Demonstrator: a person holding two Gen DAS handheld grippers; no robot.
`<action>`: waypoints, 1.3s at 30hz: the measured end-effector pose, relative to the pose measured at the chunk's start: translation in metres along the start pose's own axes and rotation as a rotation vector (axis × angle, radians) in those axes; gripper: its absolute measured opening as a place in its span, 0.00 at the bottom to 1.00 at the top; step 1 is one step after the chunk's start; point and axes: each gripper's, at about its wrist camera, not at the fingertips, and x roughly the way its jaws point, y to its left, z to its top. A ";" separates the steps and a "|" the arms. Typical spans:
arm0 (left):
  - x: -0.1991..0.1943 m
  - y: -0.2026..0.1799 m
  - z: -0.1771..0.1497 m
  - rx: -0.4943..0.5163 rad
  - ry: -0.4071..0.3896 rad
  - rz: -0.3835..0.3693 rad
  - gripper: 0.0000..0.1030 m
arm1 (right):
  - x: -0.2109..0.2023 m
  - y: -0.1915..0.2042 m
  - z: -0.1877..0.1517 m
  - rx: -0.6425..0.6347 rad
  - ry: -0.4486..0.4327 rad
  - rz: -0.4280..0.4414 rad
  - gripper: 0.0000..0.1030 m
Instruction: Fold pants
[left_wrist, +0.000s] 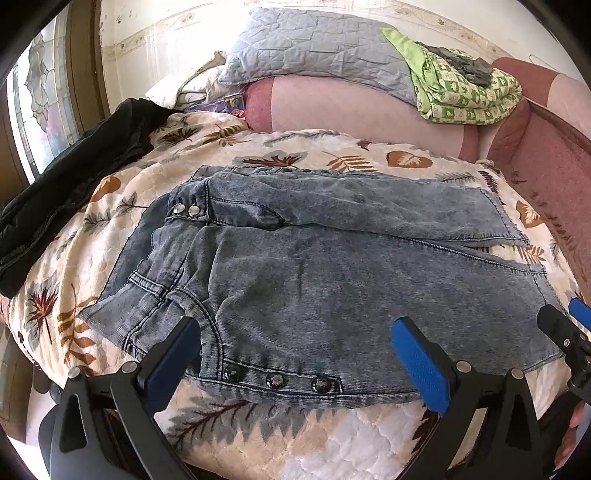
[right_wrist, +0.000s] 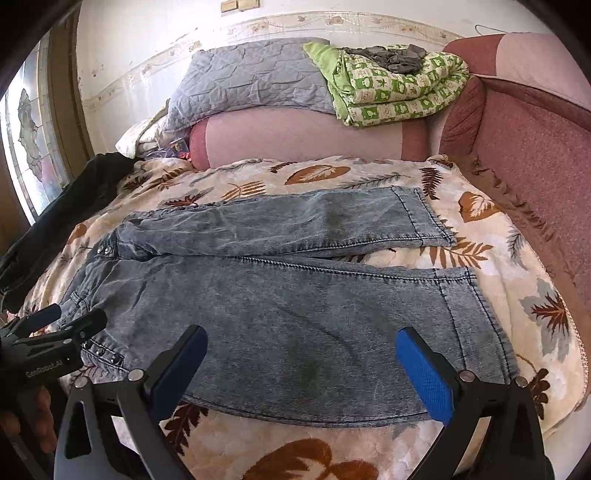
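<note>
Pants (left_wrist: 332, 266) of grey-blue washed denim lie flat on a blanket (left_wrist: 280, 435) with a leaf print, waist to the left and legs stretching to the right. From the left wrist view, the left gripper (left_wrist: 295, 354) hovers over the near waist edge with jaws spread wide, holding nothing. A black garment (left_wrist: 70, 184) lies at the far left.

From the right wrist view, the right gripper (right_wrist: 301, 363) hangs over the near leg of the pants, jaws also released and empty. The two legs lie slightly apart at the hems. A green patterned quilt (right_wrist: 391, 88) rests on the pink sofa back (right_wrist: 295, 136).
</note>
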 end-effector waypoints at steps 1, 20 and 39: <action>0.000 0.000 0.000 0.000 0.002 0.000 1.00 | 0.000 0.000 0.000 0.000 0.001 0.001 1.00; 0.000 0.004 -0.001 0.002 0.008 0.020 1.00 | 0.005 0.000 0.000 0.013 0.004 0.029 1.00; -0.003 0.013 0.003 -0.018 0.026 0.011 1.00 | -0.006 -0.016 -0.003 0.041 0.003 0.019 1.00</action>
